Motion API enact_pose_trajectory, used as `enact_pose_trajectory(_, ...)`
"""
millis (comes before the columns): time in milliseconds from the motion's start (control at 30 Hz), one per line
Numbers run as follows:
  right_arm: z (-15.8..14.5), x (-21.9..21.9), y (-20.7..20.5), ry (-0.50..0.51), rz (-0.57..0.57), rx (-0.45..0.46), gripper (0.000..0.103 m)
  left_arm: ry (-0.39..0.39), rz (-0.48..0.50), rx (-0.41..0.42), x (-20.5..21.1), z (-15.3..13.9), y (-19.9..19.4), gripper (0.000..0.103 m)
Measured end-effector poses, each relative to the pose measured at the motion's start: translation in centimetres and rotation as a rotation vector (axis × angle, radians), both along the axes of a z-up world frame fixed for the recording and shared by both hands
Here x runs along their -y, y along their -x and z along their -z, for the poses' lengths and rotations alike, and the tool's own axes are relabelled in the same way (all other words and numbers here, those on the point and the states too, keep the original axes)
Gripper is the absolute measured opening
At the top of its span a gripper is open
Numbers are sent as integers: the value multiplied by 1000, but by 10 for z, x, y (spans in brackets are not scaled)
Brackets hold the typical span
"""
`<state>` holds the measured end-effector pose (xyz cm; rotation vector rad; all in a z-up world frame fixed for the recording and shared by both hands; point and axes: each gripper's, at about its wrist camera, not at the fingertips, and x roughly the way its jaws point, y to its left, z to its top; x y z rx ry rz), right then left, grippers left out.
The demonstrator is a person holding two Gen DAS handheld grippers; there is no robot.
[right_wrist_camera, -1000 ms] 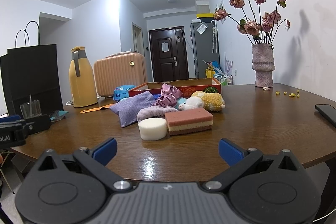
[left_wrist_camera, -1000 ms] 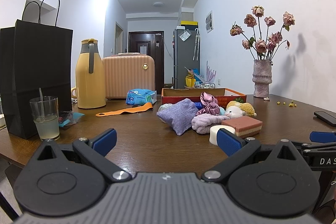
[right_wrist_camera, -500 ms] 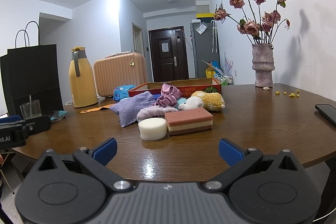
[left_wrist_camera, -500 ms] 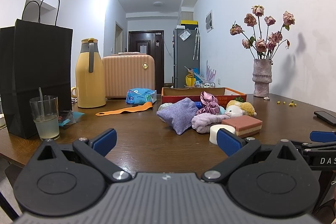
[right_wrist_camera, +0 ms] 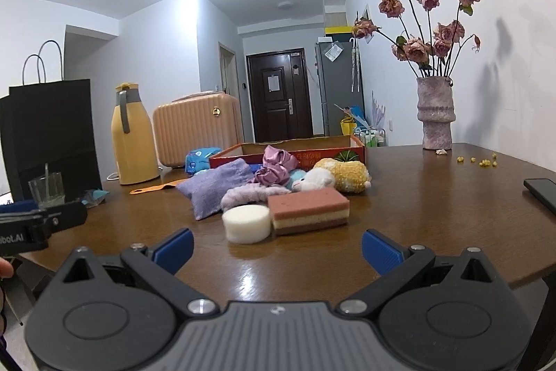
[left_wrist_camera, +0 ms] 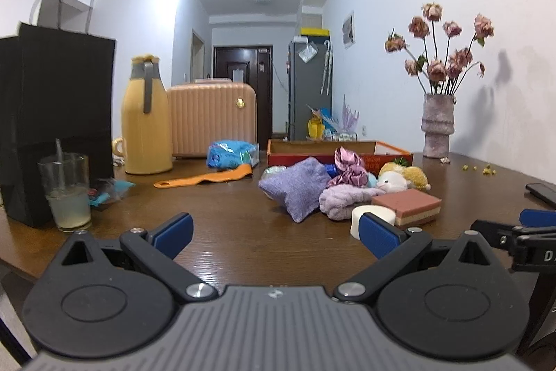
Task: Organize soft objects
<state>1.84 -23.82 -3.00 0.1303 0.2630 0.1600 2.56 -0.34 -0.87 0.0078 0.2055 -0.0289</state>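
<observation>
A pile of soft things lies mid-table: a purple pillow [left_wrist_camera: 295, 188] [right_wrist_camera: 215, 185], a lilac cloth [left_wrist_camera: 344, 199], a pink satin scrunchie [right_wrist_camera: 274, 166], a yellow-and-white plush toy [right_wrist_camera: 333, 176], a pink layered sponge [right_wrist_camera: 309, 206] [left_wrist_camera: 406, 204] and a white round sponge [right_wrist_camera: 246, 223]. An orange box [right_wrist_camera: 299, 153] [left_wrist_camera: 333, 152] stands open behind them. My left gripper [left_wrist_camera: 276, 232] is open and empty, near the table's front edge. My right gripper [right_wrist_camera: 276, 247] is open and empty, just short of the sponges.
A black paper bag [left_wrist_camera: 52, 127], a glass of drink [left_wrist_camera: 67, 192], a yellow jug [left_wrist_camera: 146, 117], a peach case [left_wrist_camera: 212, 119], a blue packet [left_wrist_camera: 229, 155] and an orange strip [left_wrist_camera: 205, 178] stand left. A vase of roses [right_wrist_camera: 436, 113] and a phone [right_wrist_camera: 542, 192] are right.
Both grippers stay open and nearly still; the left wrist view has shifted slightly. The objects have not moved.
</observation>
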Motion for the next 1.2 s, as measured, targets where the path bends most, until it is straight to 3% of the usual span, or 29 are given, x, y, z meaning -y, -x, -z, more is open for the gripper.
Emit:
enact_pose_trajectory(233,-3,15,-61,18,-31,-43,103,35,65,-94,13,1,-64,103)
enact_pose_trajectory(367,-8,27,-103,16,-35,-95,103,75,153,-152,30,0,-96,103)
enact_pose_trajectory(433,-9,35,-124,-10,-42,-140,99,79,186,-173,41,-1,-111,102)
enact_pose_trajectory(500,-9,41,-143,-7,-48,-164,89,76,211,-188,54,0,-128,97)
enact_pose_trajectory(667,-6,53,-183,3,-72,-208,75,5,252,-258,81,14,-166,83)
enact_pose_trajectory(733,-3,57,-198,0,-88,-231,73,-42,221,-291,86,22,-178,78)
enact_pose_trajectory(833,2,59,-212,-12,-107,-267,70,-40,109,-295,69,24,-186,79)
enact_pose_trajectory(933,8,61,-216,-50,-129,-324,58,-46,-32,-244,58,14,-181,78)
enact_pose_trajectory(1000,12,65,-215,-122,-135,-339,48,8,-10,-237,59,6,-171,78)
enact_pose_trajectory(1033,13,68,-213,-154,-146,-345,48,31,24,-252,63,4,-168,77)
enact_pose_trajectory(1167,10,66,-191,-170,-163,-362,44,78,180,-349,82,4,-161,48)
enact_pose_trajectory(1200,10,68,-182,-193,-166,-376,43,100,218,-397,84,5,-162,46)
